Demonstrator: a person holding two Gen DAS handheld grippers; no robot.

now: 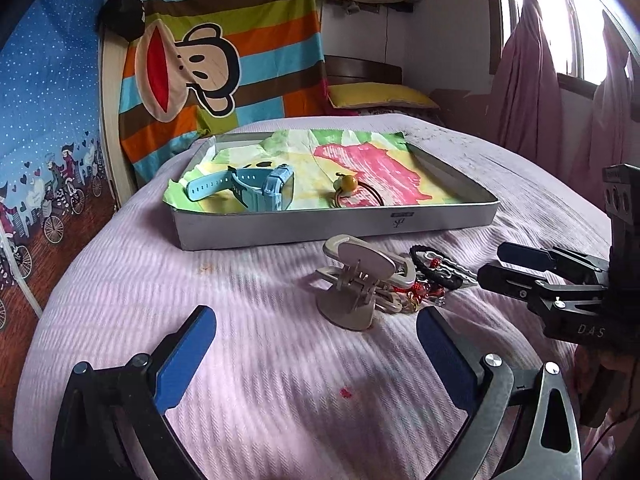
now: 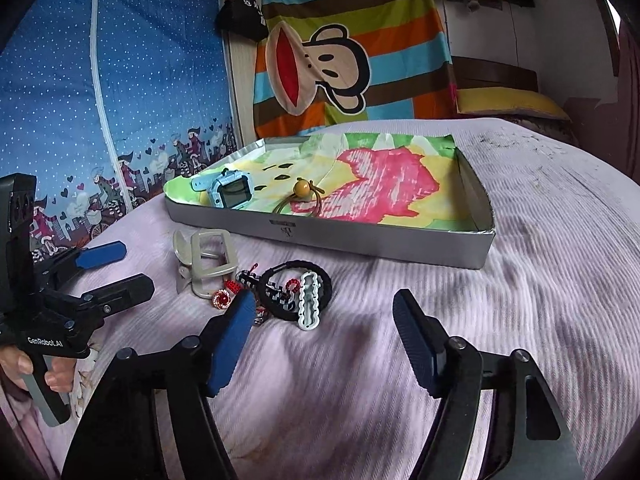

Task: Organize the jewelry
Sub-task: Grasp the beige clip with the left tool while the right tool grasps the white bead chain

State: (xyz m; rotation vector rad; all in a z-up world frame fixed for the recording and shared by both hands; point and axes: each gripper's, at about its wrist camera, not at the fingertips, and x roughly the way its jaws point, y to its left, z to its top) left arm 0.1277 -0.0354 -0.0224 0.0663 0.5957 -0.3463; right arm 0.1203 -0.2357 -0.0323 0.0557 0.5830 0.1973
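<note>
A shallow silver tray (image 1: pixel 332 232) (image 2: pixel 360 246) lined with colourful paper lies on the bed. In it are a light-blue watch (image 1: pixel 248 186) (image 2: pixel 226 190) and a hair tie with a yellow bead (image 1: pixel 347 184) (image 2: pixel 301 189). In front of the tray lies a pile: a beige hair claw clip (image 1: pixel 360 276) (image 2: pixel 206 264), a black ring hair tie (image 2: pixel 296 288) (image 1: pixel 430 264), a grey wavy clip (image 2: pixel 309 306) and red beaded pieces (image 2: pixel 222 300) (image 1: pixel 418 290). My left gripper (image 1: pixel 316 344) (image 2: pixel 116 266) is open just before the claw clip. My right gripper (image 2: pixel 324 324) (image 1: pixel 490 264) is open over the pile's right side. Both are empty.
The pink ribbed bedspread (image 1: pixel 260 360) (image 2: pixel 520 320) covers the bed. A striped monkey cloth (image 1: pixel 224 60) and a blue fabric wardrobe (image 2: pixel 100 100) stand behind. A yellow pillow (image 1: pixel 380 96) lies at the back, pink curtains (image 1: pixel 532 80) hang at the right.
</note>
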